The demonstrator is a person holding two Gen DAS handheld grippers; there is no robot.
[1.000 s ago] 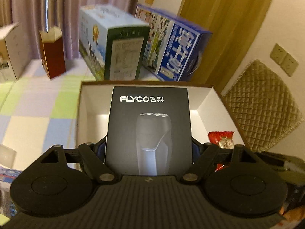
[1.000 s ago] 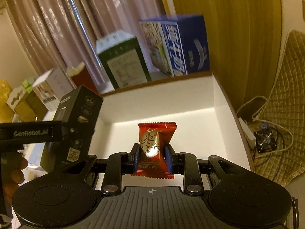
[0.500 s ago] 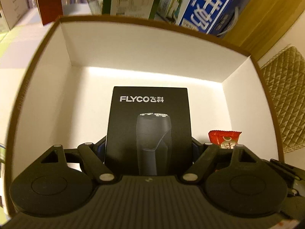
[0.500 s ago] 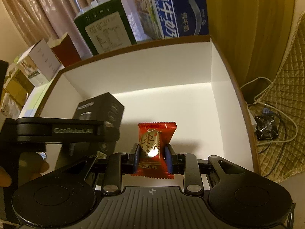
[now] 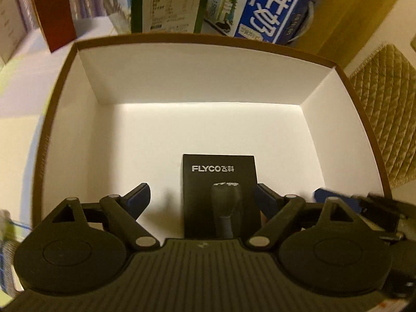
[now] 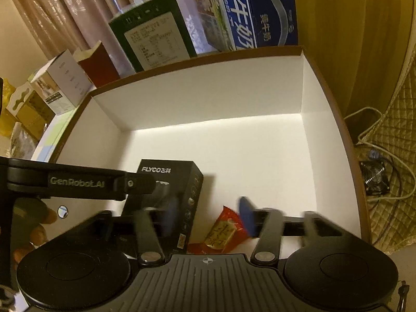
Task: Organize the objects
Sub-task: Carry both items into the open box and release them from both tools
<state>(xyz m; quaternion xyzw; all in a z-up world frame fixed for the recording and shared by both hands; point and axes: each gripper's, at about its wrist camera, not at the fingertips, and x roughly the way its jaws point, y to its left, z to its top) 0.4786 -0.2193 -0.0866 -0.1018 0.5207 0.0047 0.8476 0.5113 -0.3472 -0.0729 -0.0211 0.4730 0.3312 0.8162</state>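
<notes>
A big white box with a brown rim (image 5: 182, 37) fills both views. The black FLYCO box (image 5: 219, 189) rests on its floor near the front, and my left gripper (image 5: 204, 199) hovers over it, open, blue pads well apart on either side. In the right wrist view the FLYCO box (image 6: 191, 197) stands left of a red candy packet (image 6: 223, 230), which lies tilted on the floor. My right gripper (image 6: 208, 217) is open above the packet, its fingers blurred. A hand (image 6: 39, 223) holds the left gripper's handle.
Behind the white box stand a green carton (image 5: 166, 0), a blue milk carton (image 5: 273, 5) and a small red box (image 5: 52, 18). Small white boxes (image 6: 62, 83) sit at the far left. A quilted cushion (image 5: 384, 109) and cables with a fan (image 6: 374, 176) lie to the right.
Both grippers have opened. The FLYCO box left the left gripper and the candy packet left the right one; both now lie on the white box's floor, with the grippers drawn back.
</notes>
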